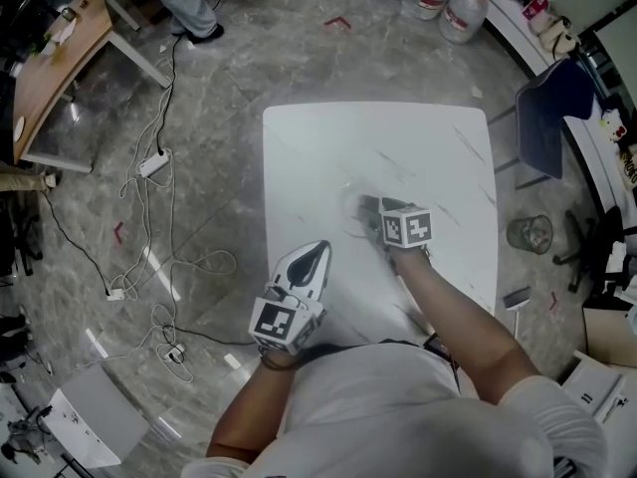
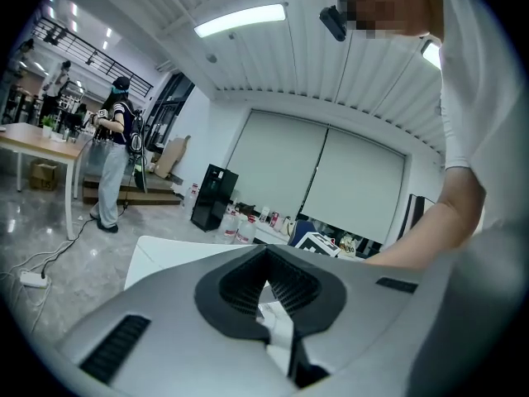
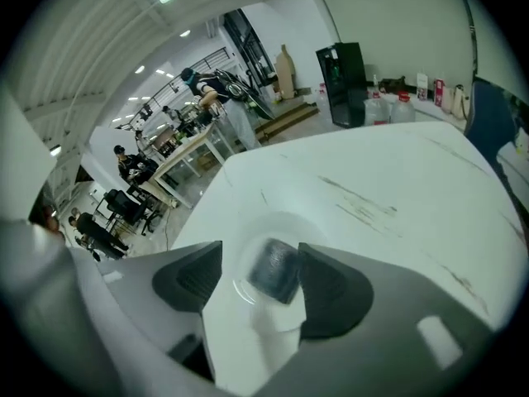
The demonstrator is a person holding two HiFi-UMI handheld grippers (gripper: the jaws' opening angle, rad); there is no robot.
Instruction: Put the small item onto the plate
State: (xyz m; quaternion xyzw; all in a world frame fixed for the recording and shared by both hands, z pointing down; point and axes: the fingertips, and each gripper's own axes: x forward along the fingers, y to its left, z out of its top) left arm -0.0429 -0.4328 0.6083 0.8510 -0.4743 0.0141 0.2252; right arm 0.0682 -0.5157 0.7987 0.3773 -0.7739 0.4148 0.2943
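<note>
Release looks complete: your right gripper (image 3: 260,259) has its jaws wide apart around the small item (image 3: 275,271), which lies on the plate (image 3: 281,223), seemingly clear of the 2 pads, so lift straight up without brushing it, with the left gripper (image 2: 266,259), jaws together, held aside.

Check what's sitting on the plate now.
A small dark item lies on the plate, between the open right tongs. The plate's middle under it is covered; blur hides what the item is.
</note>
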